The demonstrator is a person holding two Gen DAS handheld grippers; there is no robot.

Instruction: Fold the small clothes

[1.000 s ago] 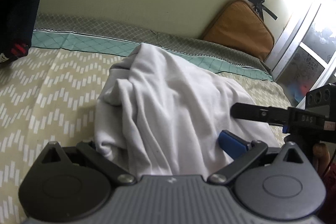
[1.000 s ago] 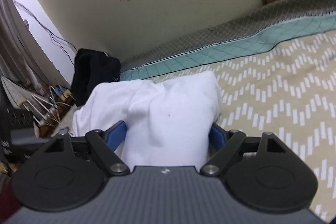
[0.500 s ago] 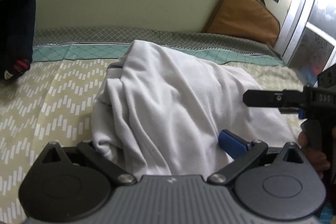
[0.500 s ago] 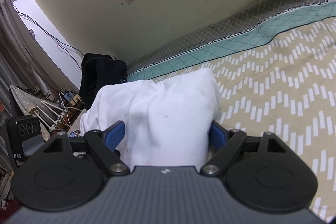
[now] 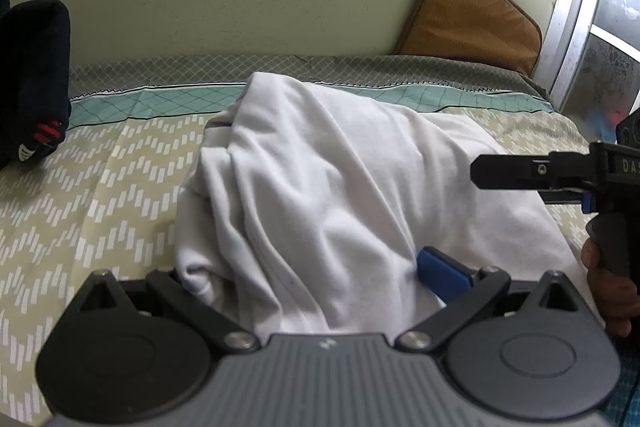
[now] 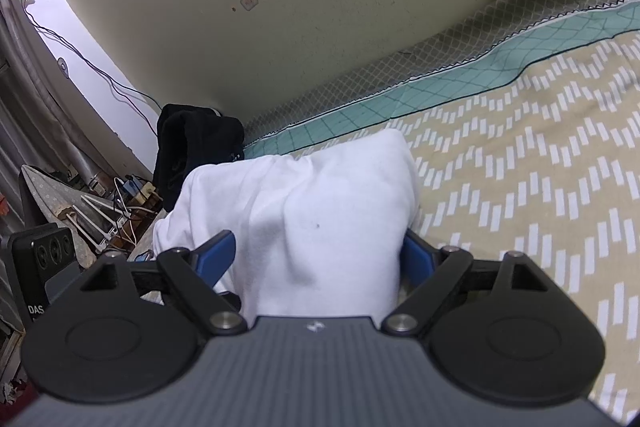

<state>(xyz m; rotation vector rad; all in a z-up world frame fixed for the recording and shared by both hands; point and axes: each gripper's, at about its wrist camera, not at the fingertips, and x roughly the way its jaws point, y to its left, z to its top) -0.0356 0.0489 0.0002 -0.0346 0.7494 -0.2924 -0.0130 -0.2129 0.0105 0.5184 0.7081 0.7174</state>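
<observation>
**White garment bunched between both grippers on the bed**

A white garment [image 5: 320, 195] lies heaped on the patterned bedsheet [image 5: 80, 195], near the wall. The right gripper [image 6: 320, 259] stands wide, its blue pads on either side of a thick fold of the cloth; the jaws have just been opening. The left gripper [image 5: 320, 287] has cloth draped over it, one blue pad showing; its grip cannot be told. A black garment [image 5: 32, 75] sits apart at the left.
</observation>
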